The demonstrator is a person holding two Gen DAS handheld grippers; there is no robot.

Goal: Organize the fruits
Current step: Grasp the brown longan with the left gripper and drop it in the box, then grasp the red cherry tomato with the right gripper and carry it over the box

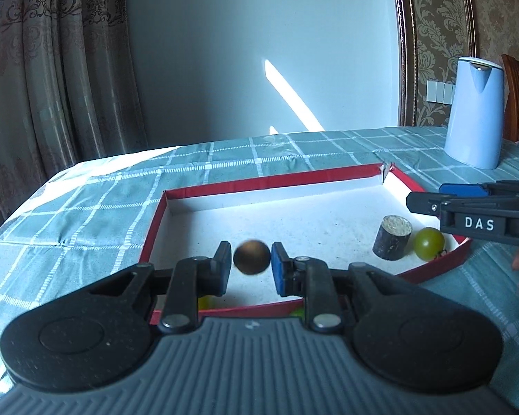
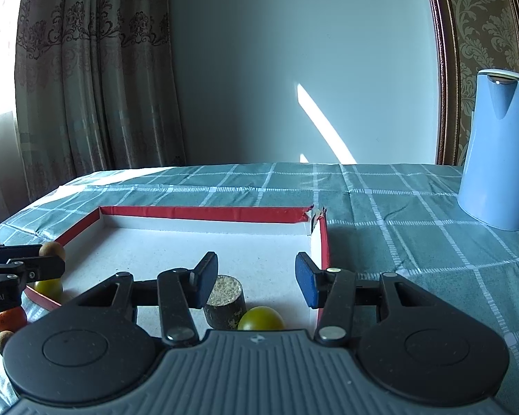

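A teal checked tablecloth [image 1: 97,207] carries a red-rimmed white tray [image 1: 225,186]. Over its near edge the left gripper [image 1: 252,267] pinches a small brown round fruit [image 1: 252,257]. A green grape [image 2: 261,318] and dark cylinder [image 2: 225,302] lie in the tray beneath the right gripper [image 2: 256,278], its jaws spread and empty.

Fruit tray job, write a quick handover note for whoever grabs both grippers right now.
Left gripper: shut on a brown round fruit, held above the red-rimmed tray.
Right gripper: open, empty, over the tray's near right corner.
In tray: green fruit beside a dark cut stalk piece.
Left: place the brown fruit; orange fruit and another brown one lie outside.
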